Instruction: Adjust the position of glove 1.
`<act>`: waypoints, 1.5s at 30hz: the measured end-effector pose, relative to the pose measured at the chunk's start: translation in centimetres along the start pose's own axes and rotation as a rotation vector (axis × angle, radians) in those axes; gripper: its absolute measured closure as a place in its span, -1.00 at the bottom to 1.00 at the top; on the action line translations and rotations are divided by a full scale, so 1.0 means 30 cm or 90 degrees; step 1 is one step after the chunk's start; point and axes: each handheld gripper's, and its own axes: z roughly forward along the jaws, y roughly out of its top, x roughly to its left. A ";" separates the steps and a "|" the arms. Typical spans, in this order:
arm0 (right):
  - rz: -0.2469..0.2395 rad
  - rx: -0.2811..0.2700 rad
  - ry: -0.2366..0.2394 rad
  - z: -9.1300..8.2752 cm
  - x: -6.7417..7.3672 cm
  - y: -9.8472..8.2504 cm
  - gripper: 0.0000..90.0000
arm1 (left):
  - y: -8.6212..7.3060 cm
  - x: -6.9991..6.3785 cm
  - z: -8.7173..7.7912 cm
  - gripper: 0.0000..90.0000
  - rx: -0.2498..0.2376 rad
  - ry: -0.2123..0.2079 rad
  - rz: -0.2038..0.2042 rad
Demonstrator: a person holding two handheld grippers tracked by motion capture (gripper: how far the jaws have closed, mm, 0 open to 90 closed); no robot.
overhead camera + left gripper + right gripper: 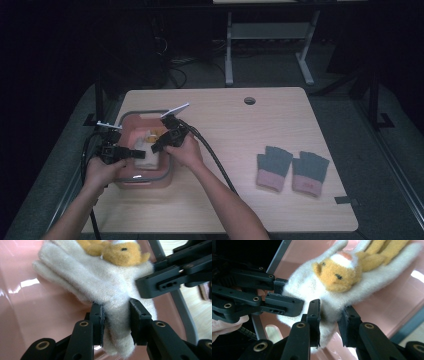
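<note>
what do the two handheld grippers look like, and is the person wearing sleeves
Both the left gripper and the right gripper are matte black, with brass-ringed pivots and flat dark pads. Each carries a pale plate on top and trails a thick black cable. Forearms are bare, no sleeves.

The pink bin's (145, 181) walls hem both grippers in; the tabletop (235, 130) toward the grey gloves (292, 170) lies open.

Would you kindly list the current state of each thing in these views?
Left gripper: jaws shut on the cream glove's cuff.
Right gripper: jaws around the same cuff.
Cream glove: inside the pink bin, orange face up.
Pink bin: open, on the table.
Grey gloves: flat, side by side.
</note>
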 end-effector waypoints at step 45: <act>-0.040 -0.048 0.013 -0.157 0.040 -0.023 0.45 | 0.027 -0.024 0.064 0.54 0.085 0.135 0.059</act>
